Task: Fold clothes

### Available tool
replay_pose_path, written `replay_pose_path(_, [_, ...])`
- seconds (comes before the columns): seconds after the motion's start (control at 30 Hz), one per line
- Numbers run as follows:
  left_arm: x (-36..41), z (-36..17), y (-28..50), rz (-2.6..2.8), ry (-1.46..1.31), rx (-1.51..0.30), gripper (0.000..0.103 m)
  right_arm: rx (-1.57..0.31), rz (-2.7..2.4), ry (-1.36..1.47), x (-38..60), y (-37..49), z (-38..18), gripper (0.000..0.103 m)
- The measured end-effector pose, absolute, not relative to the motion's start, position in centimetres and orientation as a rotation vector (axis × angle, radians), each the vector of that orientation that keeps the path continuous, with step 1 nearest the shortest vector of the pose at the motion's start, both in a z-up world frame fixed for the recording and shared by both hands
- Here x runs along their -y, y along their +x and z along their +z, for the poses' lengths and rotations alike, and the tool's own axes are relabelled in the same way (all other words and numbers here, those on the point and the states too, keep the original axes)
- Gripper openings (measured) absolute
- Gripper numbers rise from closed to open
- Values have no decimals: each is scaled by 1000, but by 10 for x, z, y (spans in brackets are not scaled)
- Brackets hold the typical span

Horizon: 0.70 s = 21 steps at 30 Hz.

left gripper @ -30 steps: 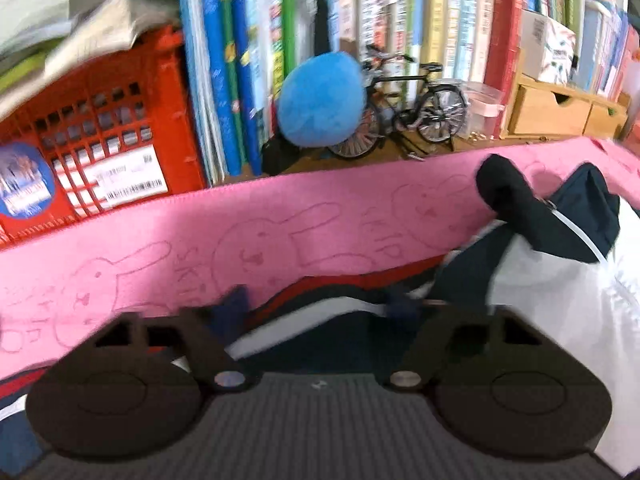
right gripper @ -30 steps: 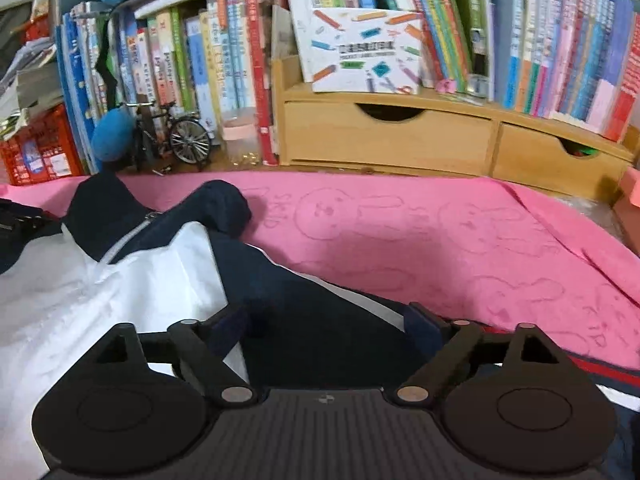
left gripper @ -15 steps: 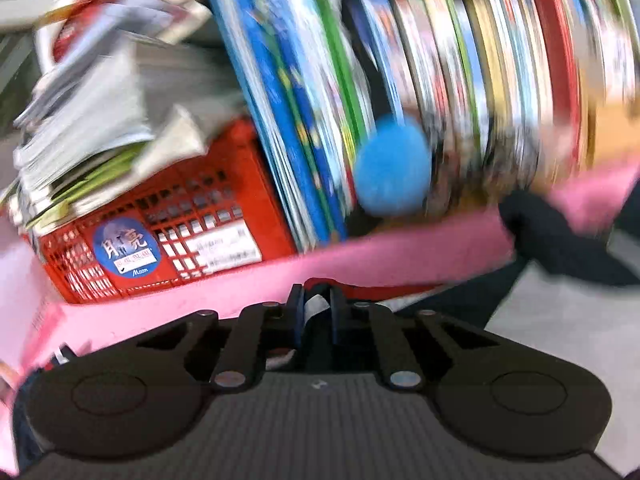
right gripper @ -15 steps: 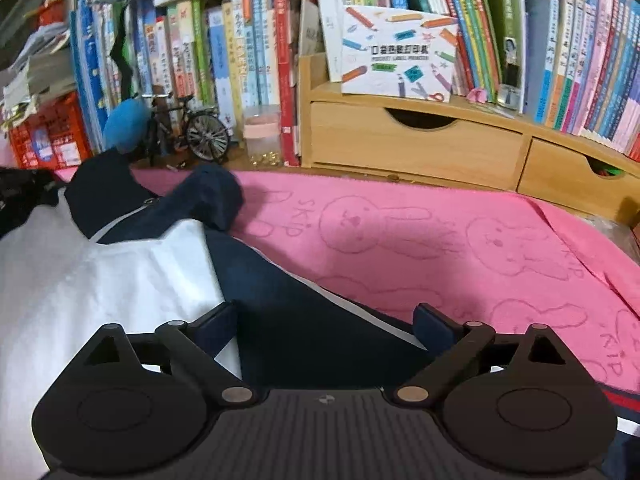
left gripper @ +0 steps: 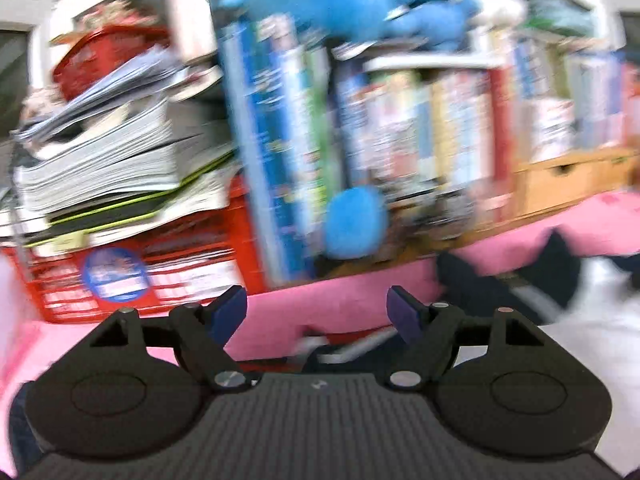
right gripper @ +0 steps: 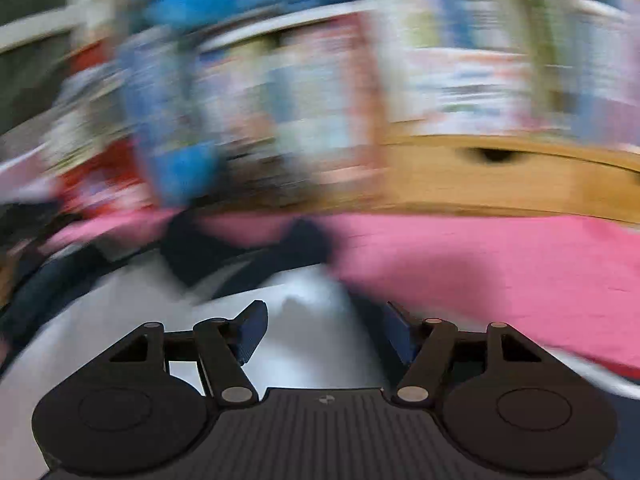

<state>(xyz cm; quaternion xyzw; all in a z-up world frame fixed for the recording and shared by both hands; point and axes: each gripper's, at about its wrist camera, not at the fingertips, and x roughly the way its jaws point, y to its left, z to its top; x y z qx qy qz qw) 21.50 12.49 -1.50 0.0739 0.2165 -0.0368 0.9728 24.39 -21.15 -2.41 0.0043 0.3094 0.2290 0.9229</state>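
Left tongs (left gripper: 316, 312), pinched shut half a second ago, now opening with nothing between them (hem released?); right tongs (right gripper: 324, 332) closing, not yet pressing, over the navy-and-white jacket (right gripper: 304, 320) on the pink towel (right gripper: 480, 272).

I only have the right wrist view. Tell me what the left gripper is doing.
Observer: The left gripper is opening, with nothing between its pads.
Operator: Say what lies ahead of it.
Observer: The pink towel; the striped edge of the garment shows just below the gap.
Operator: Name what stands at its far left.
Observer: A red crate with a paper stack on top.
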Motion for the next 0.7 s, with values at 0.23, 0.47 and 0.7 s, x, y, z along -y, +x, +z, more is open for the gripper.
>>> replay_pose_path(0.23, [-85,-65,209,-76,445,-536,83,-636,488,-239,156,239,-56,69])
replay_pose_path(0.47, [-145,-59,199,89,383,-582,85,-696,-25,-20,343,223,-53,70])
replay_pose_path(0.7, [-126,-63,188,139,505,-541,84,-619,-605,67,510,152,-34,55])
